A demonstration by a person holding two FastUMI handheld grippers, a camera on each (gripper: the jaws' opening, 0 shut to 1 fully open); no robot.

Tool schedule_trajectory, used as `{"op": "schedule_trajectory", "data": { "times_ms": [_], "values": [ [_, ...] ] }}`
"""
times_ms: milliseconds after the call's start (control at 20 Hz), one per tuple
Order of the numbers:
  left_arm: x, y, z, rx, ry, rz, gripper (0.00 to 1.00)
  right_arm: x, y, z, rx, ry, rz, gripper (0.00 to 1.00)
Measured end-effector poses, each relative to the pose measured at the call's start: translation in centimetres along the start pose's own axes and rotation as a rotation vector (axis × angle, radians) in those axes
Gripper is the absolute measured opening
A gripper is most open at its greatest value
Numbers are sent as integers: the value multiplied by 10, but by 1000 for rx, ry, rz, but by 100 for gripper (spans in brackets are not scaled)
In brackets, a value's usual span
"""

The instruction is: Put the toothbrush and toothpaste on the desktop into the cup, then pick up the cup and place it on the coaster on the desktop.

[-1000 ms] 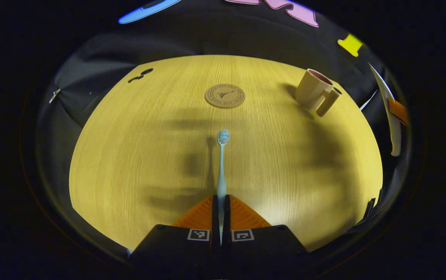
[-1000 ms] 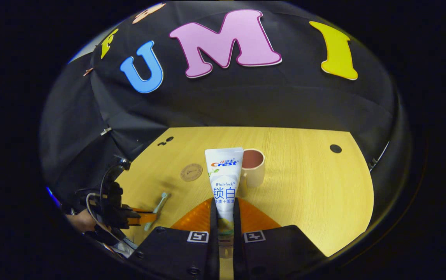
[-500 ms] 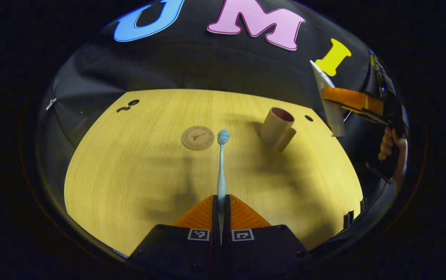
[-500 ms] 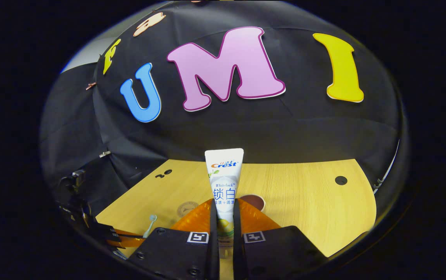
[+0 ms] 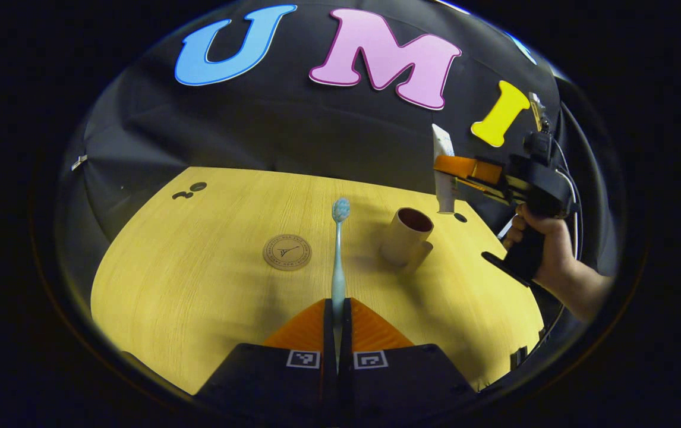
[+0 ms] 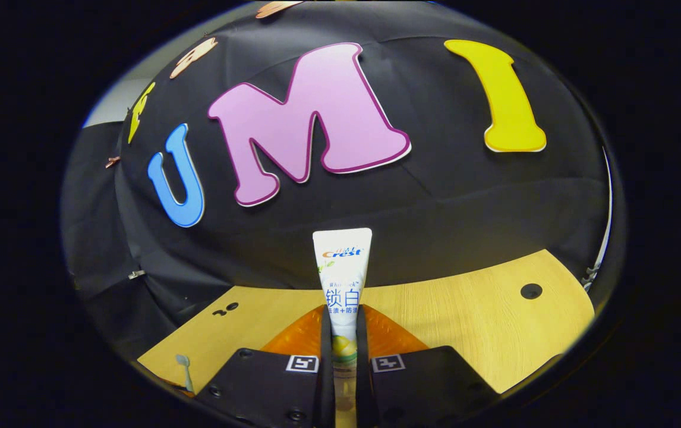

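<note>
Coaster (image 5: 287, 252) lies at ten o'clock from our left gripper (image 5: 337, 324), which pinches the toothbrush (image 5: 339, 249). Cup (image 5: 406, 236) waits at one o'clock. Our right gripper (image 6: 344, 342), squeezing the toothpaste (image 6: 342, 279), has swung up near it, ready to drop.

The wooden desktop (image 5: 198, 285) carries two things — a round coaster (image 5: 287, 252) and a cup (image 5: 406, 236), near each other.

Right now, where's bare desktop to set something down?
Free: the wide left stretch of the desktop, from the coaster to the left edge, and the near right part below the cup. Crowded: the middle, where coaster, toothbrush and cup sit close, with the right gripper holding toothpaste above the cup.
</note>
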State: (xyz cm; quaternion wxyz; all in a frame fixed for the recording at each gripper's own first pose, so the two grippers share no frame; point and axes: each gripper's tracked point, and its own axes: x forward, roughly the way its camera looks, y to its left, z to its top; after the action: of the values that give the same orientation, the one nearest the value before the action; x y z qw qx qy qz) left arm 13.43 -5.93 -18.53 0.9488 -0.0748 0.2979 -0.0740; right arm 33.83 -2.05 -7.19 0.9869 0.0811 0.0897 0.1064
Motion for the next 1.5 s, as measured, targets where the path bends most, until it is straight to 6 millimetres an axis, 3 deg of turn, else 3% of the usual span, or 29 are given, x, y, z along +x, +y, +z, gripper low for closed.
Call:
{"op": "schedule_trajectory", "data": {
  "times_ms": [150,400,650,700,800,950,1000,1050,1100,1150,1250,1500],
  "values": [
    [11,-8,13,-14,-30,-32,6,17,-8,-3,-15,-32,-1,17],
    [21,-19,22,-25,-54,-49,6,36,-8,-32,-23,4,13,17],
    [21,-29,24,-12,-67,-71,6,40,-6,-55,-49,20,20,17],
    [21,-30,25,-10,-70,-74,6,40,-6,-61,-49,31,20,13],
    [20,-28,23,4,-70,-67,6,41,-9,-74,-43,53,12,23],
    [15,-29,20,13,-67,-67,6,37,-12,-87,-37,77,11,22],
    [14,-29,21,16,-71,-68,7,35,-11,-90,-37,84,13,29],
    [15,-30,21,16,-74,-74,6,35,-12,-89,-38,81,13,43],
    [15,-31,22,14,-77,-74,6,32,-13,-85,-38,74,10,48],
    [15,-32,25,10,-83,-78,6,30,-14,-82,-33,69,6,66],
    [18,-38,34,9,-109,-91,6,19,-21,-76,-18,65,-13,95],
    [36,-72,78,19,-208,-186,6,-21,-66,-77,-4,88,-114,98]
  ]
}}
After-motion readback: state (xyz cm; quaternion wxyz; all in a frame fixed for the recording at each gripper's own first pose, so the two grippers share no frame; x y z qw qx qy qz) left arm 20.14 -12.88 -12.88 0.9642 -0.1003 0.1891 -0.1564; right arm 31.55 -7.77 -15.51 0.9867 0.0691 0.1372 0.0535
